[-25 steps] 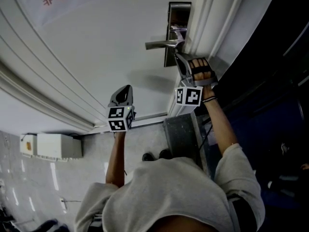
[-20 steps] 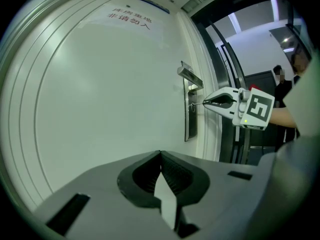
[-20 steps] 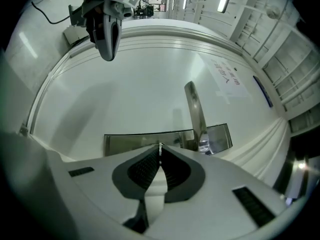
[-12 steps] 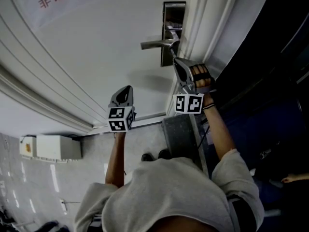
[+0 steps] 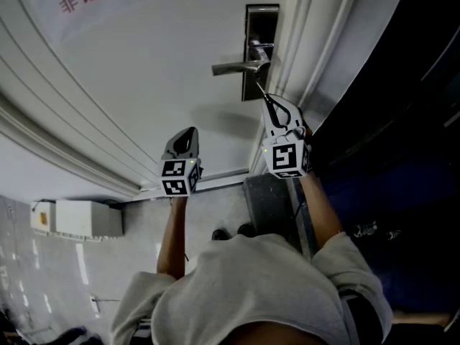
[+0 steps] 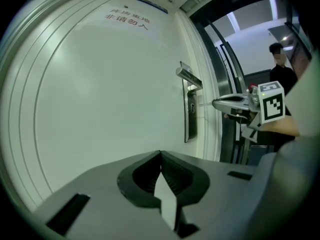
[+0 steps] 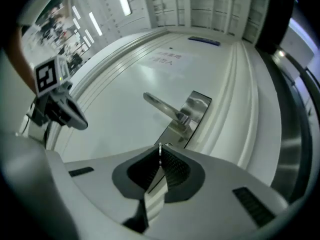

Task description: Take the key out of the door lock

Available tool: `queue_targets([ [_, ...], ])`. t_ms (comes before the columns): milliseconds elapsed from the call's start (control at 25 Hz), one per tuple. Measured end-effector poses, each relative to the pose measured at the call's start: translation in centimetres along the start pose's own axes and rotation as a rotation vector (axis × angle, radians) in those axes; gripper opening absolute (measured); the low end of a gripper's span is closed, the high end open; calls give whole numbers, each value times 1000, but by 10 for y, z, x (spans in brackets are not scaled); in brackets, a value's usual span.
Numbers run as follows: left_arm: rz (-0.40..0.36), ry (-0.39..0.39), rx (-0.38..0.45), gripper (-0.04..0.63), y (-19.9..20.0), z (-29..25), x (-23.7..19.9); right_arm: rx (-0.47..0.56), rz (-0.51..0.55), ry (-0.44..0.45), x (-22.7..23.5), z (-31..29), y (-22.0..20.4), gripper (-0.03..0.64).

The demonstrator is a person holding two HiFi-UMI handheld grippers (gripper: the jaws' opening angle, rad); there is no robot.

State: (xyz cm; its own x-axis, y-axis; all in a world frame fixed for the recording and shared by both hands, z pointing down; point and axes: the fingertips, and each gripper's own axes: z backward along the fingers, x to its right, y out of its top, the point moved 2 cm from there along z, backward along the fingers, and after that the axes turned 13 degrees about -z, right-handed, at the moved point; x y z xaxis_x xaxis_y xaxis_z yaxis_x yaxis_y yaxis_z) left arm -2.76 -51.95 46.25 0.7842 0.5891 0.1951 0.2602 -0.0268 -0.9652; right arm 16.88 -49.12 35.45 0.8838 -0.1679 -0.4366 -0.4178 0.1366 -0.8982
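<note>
**Key pinched, at or just past the point of leaving the lock**

The right gripper [image 5: 264, 99] was pressed together on the thin silver metal key [image 7: 159, 149], which showed edge-on at the jaw tips. The key lay just off the long steel lock plate [image 5: 262, 21] on the white panelled door [image 5: 144, 77], below the silver lever handle [image 5: 237, 67]. I could not tell whether its tip was fully out of the keyhole. The left gripper [image 5: 188, 131] was closed on nothing, low and well apart from the lock.

Judged the task nearly done: the grip was made, and what remained was drawing the key clear of the plate.

Against the frame half a second earlier, the right gripper had backed away from the plate and turned, its marker cube now facing the head camera. The left gripper had not shifted.
</note>
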Motion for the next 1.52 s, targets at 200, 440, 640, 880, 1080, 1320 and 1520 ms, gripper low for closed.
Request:
queue_targets([
  [200, 4, 7, 3, 18, 1, 0, -4, 1, -364, 22, 7, 4, -19, 31],
  [440, 8, 18, 10, 18, 1, 1, -9, -39, -527, 10, 2, 12, -55, 31],
  [640, 22, 30, 11, 18, -1, 2, -14, -73, -595, 0, -3, 19, -77, 31],
  [880, 48, 47, -6, 18, -11, 6, -19, -102, -621, 4, -13, 23, -90, 29],
  [1080, 51, 49, -7, 18, -12, 7, -21, -107, -611, 18, -19, 19, -89, 29],
  [1320, 51, 48, -4, 18, -13, 6, -21, -107, -604, 18, -19, 17, -88, 29],
  [1520, 49, 46, -3, 18, -13, 4, -19, -108, -596, 18, -18, 15, -87, 29],
])
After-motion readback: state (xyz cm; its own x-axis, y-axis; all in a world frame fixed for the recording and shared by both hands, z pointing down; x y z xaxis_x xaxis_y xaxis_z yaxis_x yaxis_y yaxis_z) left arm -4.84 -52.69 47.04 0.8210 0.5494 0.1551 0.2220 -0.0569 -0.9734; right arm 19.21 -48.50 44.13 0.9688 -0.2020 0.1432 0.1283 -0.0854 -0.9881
